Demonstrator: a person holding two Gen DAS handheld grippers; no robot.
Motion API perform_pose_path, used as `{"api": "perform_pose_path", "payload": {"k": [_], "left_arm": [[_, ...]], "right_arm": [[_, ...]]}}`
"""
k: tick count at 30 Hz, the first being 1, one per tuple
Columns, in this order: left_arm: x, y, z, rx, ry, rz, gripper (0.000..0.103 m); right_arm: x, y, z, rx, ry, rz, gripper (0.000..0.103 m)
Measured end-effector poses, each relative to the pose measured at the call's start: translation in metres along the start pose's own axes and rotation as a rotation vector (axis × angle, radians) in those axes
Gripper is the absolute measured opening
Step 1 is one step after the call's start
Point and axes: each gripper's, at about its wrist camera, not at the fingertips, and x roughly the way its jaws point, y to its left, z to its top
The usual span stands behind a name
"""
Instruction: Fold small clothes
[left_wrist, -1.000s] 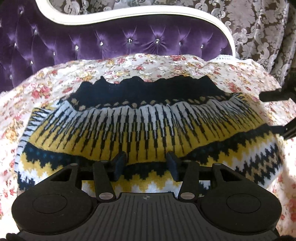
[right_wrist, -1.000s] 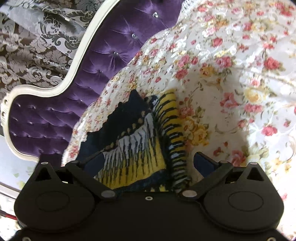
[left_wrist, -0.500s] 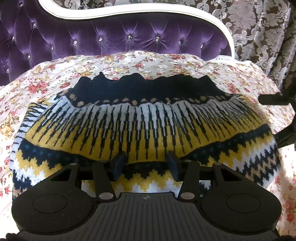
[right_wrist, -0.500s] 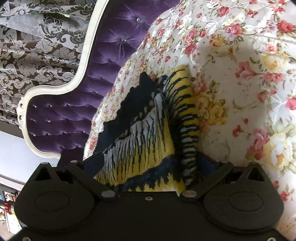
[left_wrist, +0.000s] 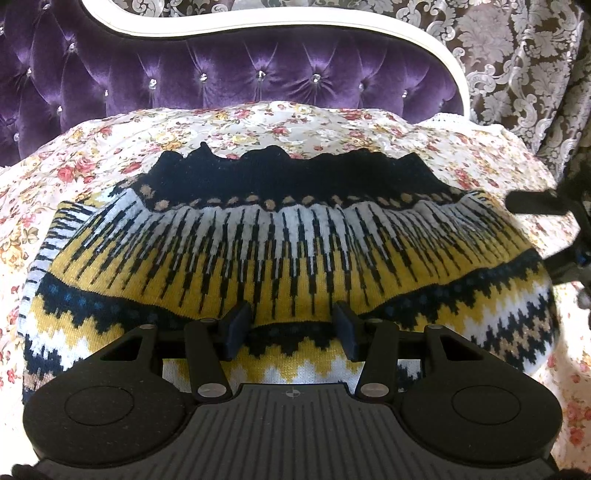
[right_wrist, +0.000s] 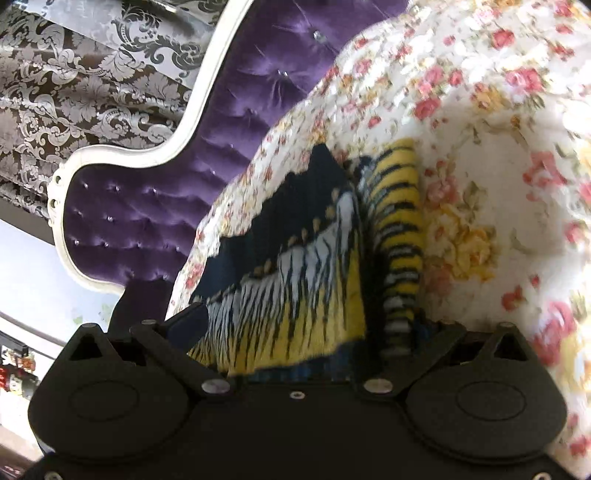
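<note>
A knitted sweater (left_wrist: 288, 254) with yellow, white and navy patterns lies spread on the floral bedspread (left_wrist: 258, 122). My left gripper (left_wrist: 291, 328) hovers open over the sweater's near edge, its jaws apart with the fabric below them. My right gripper (right_wrist: 314, 325) is open wide at the sweater's right side, and the sweater's side edge (right_wrist: 325, 266) lies between its jaws. The right gripper's fingers (left_wrist: 535, 203) show at the right edge of the left wrist view.
A purple tufted headboard (left_wrist: 229, 70) with a white frame stands behind the bed. Patterned damask curtains (left_wrist: 517, 66) hang at the right. The floral bedspread (right_wrist: 498, 129) spreads around the sweater.
My right gripper has moved in over the sweater's side edge, so the fabric now fills more of the space between its jaws. My left gripper has barely moved.
</note>
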Motion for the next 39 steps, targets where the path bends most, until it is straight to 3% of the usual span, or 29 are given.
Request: {"api": "perform_pose_path", "payload": {"k": [4, 7, 10, 15, 19, 25, 32, 35, 39], "left_arm": [[0.0, 0.0, 0.0, -0.001, 0.0, 0.001, 0.048], [0.0, -0.001, 0.0, -0.002, -0.001, 0.004, 0.048], [0.0, -0.001, 0.001, -0.003, -0.001, 0.007, 0.048], [-0.014, 0.002, 0.0, -0.05, -0.012, -0.007, 0.046], [-0.032, -0.011, -0.017, 0.003, -0.025, -0.011, 0.047], [-0.026, -0.016, -0.036, 0.03, -0.003, 0.001, 0.047], [-0.039, -0.01, -0.02, -0.023, -0.026, -0.037, 0.047], [-0.038, -0.007, -0.007, -0.048, -0.058, -0.016, 0.048], [-0.016, -0.005, -0.002, -0.05, -0.022, 0.004, 0.048]], "right_arm": [[-0.012, 0.002, -0.01, -0.037, -0.003, -0.091, 0.061], [-0.013, 0.008, -0.014, -0.113, 0.002, -0.16, 0.04], [-0.018, 0.013, -0.016, -0.136, -0.038, -0.155, 0.037], [-0.032, 0.015, -0.01, -0.104, -0.108, -0.035, 0.036], [-0.032, 0.017, -0.01, -0.108, -0.112, -0.029, 0.036], [-0.029, 0.022, -0.01, -0.11, -0.115, -0.026, 0.036], [-0.031, 0.021, -0.01, -0.112, -0.121, -0.031, 0.036], [-0.031, 0.023, -0.01, -0.118, -0.128, -0.028, 0.036], [-0.031, 0.027, -0.01, -0.134, -0.137, -0.017, 0.036]]}}
